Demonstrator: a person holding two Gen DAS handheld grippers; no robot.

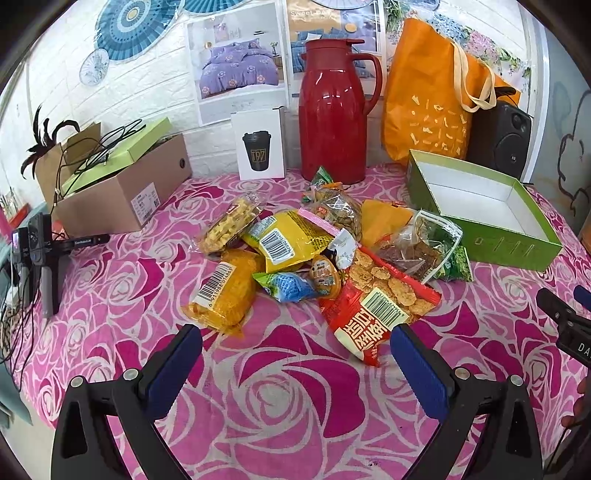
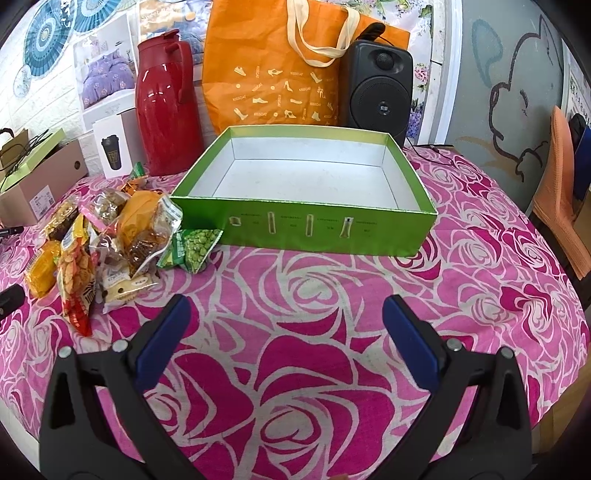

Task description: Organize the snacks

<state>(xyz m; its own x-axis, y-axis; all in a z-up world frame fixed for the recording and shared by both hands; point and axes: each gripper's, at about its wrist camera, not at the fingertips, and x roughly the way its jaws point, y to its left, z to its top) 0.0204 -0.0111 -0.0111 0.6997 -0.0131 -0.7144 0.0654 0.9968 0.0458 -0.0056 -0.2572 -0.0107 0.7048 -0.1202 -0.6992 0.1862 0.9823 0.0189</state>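
Where the pink cloth spreads, bright crinkled snack packets lie heaped.

The orange tote bag carries the repeated word "KISSCAT" among pale shoe outlines. A poster on the wall reads "Sweet DAY" at its top. The orange snack pack shows a barcode numbered 6911988014863. The red cracker bag bears large Chinese characters and a barcode whose digits are too small to read.
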